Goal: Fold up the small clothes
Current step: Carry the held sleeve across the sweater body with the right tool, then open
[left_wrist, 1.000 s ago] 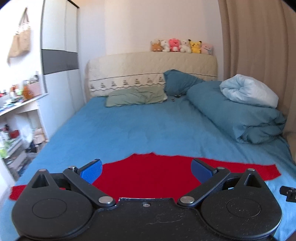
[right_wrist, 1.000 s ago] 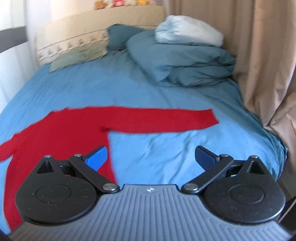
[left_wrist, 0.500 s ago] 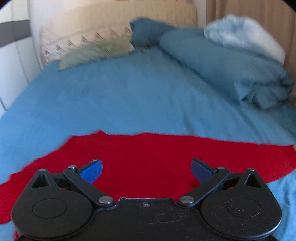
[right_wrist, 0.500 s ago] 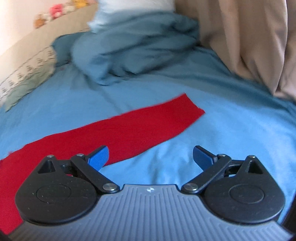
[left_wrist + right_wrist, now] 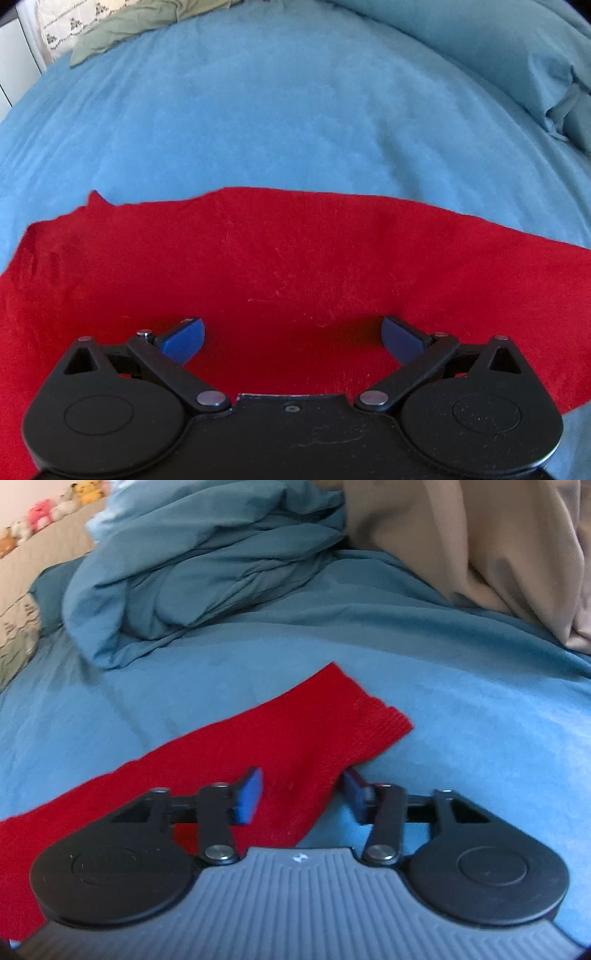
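A red long-sleeved garment (image 5: 295, 258) lies flat on the blue bed sheet (image 5: 258, 110). In the left wrist view its body fills the lower half, and my left gripper (image 5: 291, 336) stands open just above it, blue pads wide apart with only flat cloth beneath. In the right wrist view one sleeve (image 5: 314, 723) runs up to its ribbed cuff (image 5: 384, 720). My right gripper (image 5: 301, 794) straddles this sleeve near the cuff. Its jaws are closing, with the sleeve cloth between them. The right pad sits at the sleeve's edge and a clear gap remains.
A bundled teal duvet (image 5: 207, 572) lies beyond the sleeve, and a beige curtain (image 5: 480, 546) hangs at the right of the bed. A green pillow (image 5: 140, 22) and the headboard are at the far end, with plush toys (image 5: 48, 507) on top.
Both grippers have dropped close to the bed and tilted downward. The left now hovers over the garment's body. The right has moved to the sleeve end and its jaws have narrowed around it.
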Demonstrator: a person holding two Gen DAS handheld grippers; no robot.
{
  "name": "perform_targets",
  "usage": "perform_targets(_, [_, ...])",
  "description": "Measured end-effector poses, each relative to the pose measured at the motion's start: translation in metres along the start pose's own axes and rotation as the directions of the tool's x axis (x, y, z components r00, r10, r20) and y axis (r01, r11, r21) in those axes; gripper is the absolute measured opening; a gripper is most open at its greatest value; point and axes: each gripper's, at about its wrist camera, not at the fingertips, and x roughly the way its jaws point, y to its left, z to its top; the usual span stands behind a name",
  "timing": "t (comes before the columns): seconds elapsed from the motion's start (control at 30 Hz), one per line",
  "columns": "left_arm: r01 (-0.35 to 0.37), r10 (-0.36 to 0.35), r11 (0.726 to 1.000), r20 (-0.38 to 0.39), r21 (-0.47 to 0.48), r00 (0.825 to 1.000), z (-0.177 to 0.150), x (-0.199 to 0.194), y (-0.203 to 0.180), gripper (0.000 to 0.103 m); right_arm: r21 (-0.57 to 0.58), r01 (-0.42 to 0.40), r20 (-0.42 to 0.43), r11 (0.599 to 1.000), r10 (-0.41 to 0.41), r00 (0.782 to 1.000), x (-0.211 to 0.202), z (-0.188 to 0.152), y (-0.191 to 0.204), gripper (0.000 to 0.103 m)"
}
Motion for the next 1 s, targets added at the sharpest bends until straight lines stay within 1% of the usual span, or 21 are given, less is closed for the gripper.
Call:
perform_targets(0.03, [0.003,-0.003,1.000,-0.006,-0.004,1.000,0.002,0.001,0.001,0.103,0.004,0.012,-0.008,1.000,-0.012,1.000,0.001,0.002,0.001,0.042])
perform_targets(0.1, [0.010,-0.010,1.000,-0.032,-0.010,0.999,0.011,0.007,0.004,0.103,0.014,0.024,-0.022,1.000,-0.024,0.999,0.001,0.006,0.003,0.031])
perform_targets(0.17, [0.020,-0.021,1.000,-0.045,-0.023,0.999,0.014,0.007,0.008,0.103,0.017,0.017,-0.028,1.000,-0.016,0.999,-0.003,0.012,0.005,0.024])
perform_targets(0.23, [0.029,-0.029,0.999,-0.046,-0.017,0.998,0.014,0.005,0.010,0.103,-0.003,-0.005,-0.019,1.000,0.005,1.000,-0.011,0.018,0.013,0.023])
perform_targets(0.33, [0.042,-0.043,0.999,-0.035,-0.028,0.998,0.017,-0.007,0.021,0.102,-0.040,-0.097,0.003,0.995,0.097,0.995,-0.034,0.033,0.034,0.022])
perform_targets(0.37, [0.045,-0.046,0.998,-0.017,-0.040,0.999,0.018,-0.015,0.028,0.101,-0.054,-0.140,0.010,0.989,0.141,0.990,-0.044,0.038,0.044,0.022])
perform_targets(0.43, [0.045,-0.043,0.998,0.038,-0.050,0.998,0.020,-0.035,0.048,0.102,-0.099,-0.237,0.028,0.966,0.241,0.970,-0.069,0.047,0.071,0.022])
perform_targets(0.5, [0.030,-0.025,0.998,0.097,-0.052,0.995,0.021,-0.061,0.073,0.102,-0.143,-0.352,0.035,0.925,0.361,0.932,-0.097,0.052,0.106,0.022])
perform_targets(0.53, [0.021,-0.015,0.998,0.121,-0.053,0.993,0.020,-0.073,0.086,0.102,-0.162,-0.412,0.029,0.897,0.421,0.906,-0.109,0.051,0.125,0.022])
perform_targets(0.6, [-0.008,0.019,0.998,0.158,-0.068,0.987,0.016,-0.097,0.121,0.102,-0.208,-0.528,0.001,0.823,0.540,0.841,-0.133,0.044,0.169,0.022])
perform_targets(0.63, [-0.020,0.033,0.997,0.173,-0.078,0.984,0.013,-0.106,0.137,0.103,-0.230,-0.585,-0.024,0.778,0.596,0.803,-0.143,0.035,0.193,0.022])
perform_targets(0.7, [-0.049,0.067,0.994,0.191,-0.097,0.979,0.002,-0.119,0.170,0.103,-0.270,-0.688,-0.095,0.673,0.693,0.715,-0.158,0.009,0.240,0.022])
perform_targets(0.73, [-0.071,0.091,0.991,0.194,-0.109,0.977,-0.004,-0.123,0.186,0.103,-0.284,-0.728,-0.134,0.624,0.726,0.675,-0.162,-0.009,0.262,0.022])
perform_targets(0.77, [-0.097,0.120,0.988,0.192,-0.124,0.974,-0.013,-0.126,0.203,0.103,-0.292,-0.760,-0.183,0.580,0.746,0.640,-0.163,-0.030,0.282,0.021])
perform_targets(0.8, [-0.118,0.143,0.983,0.184,-0.139,0.972,-0.022,-0.127,0.218,0.103,-0.297,-0.781,-0.226,0.549,0.754,0.616,-0.162,-0.052,0.301,0.021])
perform_targets(0.83, [-0.132,0.159,0.979,0.175,-0.155,0.972,-0.030,-0.125,0.229,0.103,-0.305,-0.799,-0.272,0.518,0.756,0.595,-0.159,-0.078,0.318,0.021])
perform_targets(0.87, [-0.140,0.169,0.975,0.162,-0.174,0.972,-0.039,-0.124,0.240,0.103,-0.328,-0.806,-0.315,0.493,0.747,0.586,-0.155,-0.104,0.332,0.021])
perform_targets(0.93, [-0.137,0.166,0.967,0.119,-0.217,0.979,-0.057,-0.115,0.263,0.103,-0.389,-0.797,-0.395,0.462,0.698,0.597,-0.147,-0.154,0.353,0.021])
perform_targets(0.97, [-0.130,0.157,0.962,0.100,-0.238,0.983,-0.067,-0.112,0.273,0.103,-0.409,-0.797,-0.424,0.444,0.681,0.597,-0.144,-0.173,0.359,0.021])
perform_targets(1.0, [-0.123,0.149,0.958,0.081,-0.259,0.985,-0.075,-0.108,0.281,0.103,-0.439,-0.790,-0.445,0.428,0.660,0.605,-0.143,-0.189,0.364,0.021])
